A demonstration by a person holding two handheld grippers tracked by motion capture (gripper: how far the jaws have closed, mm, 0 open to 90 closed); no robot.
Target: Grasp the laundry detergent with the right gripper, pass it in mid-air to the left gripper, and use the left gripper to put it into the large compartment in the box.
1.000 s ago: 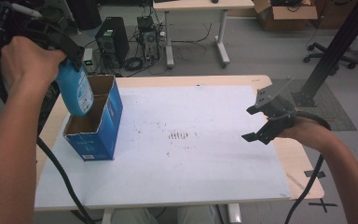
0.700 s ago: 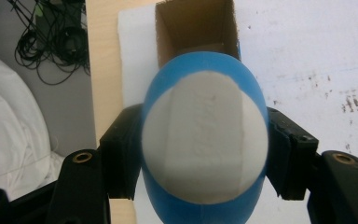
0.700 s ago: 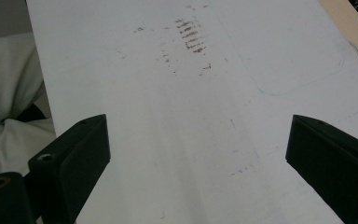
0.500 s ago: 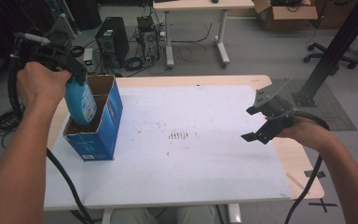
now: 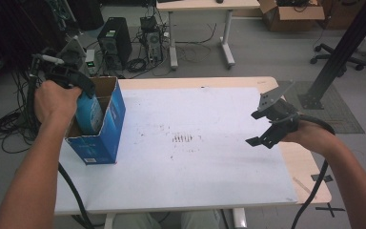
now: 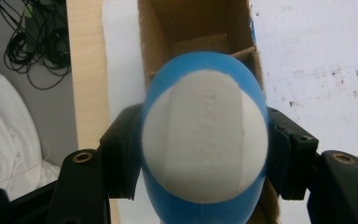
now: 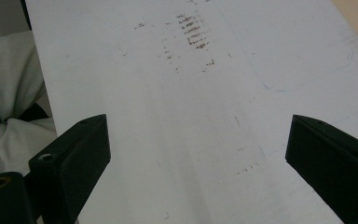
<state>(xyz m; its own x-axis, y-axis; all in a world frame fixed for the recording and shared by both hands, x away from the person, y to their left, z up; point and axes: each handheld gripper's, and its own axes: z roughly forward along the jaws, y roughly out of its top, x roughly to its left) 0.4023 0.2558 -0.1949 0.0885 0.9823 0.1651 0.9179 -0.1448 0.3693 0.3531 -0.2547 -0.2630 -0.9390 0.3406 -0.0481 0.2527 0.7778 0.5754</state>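
Two grippers are in play, and the left gripper (image 5: 83, 93) does the work: its jaws are clenched on a blue bottle (image 5: 89, 114) with a white label, one pad on each flank, as the left gripper view shows with the bottle (image 6: 204, 144) filling the gap between them. In the high view the bottle sits partly inside the open top of the box (image 5: 106, 129), which stands at about 9 o'clock on the worktop (image 5: 205, 176), near its left edge. I judge the step to be the lowering of the bottle into the box. The next move calls for a straight descent that keeps the bottle clear of the cardboard walls and of the divider (image 6: 242, 52) seen inside, then a release once it rests on the bottom; too early a release could tip it against a wall.

At 3 o'clock the right gripper (image 5: 267, 131) hovers over the worktop, jaws spread wide and holding nothing, bare white surface (image 7: 200, 140) between them.
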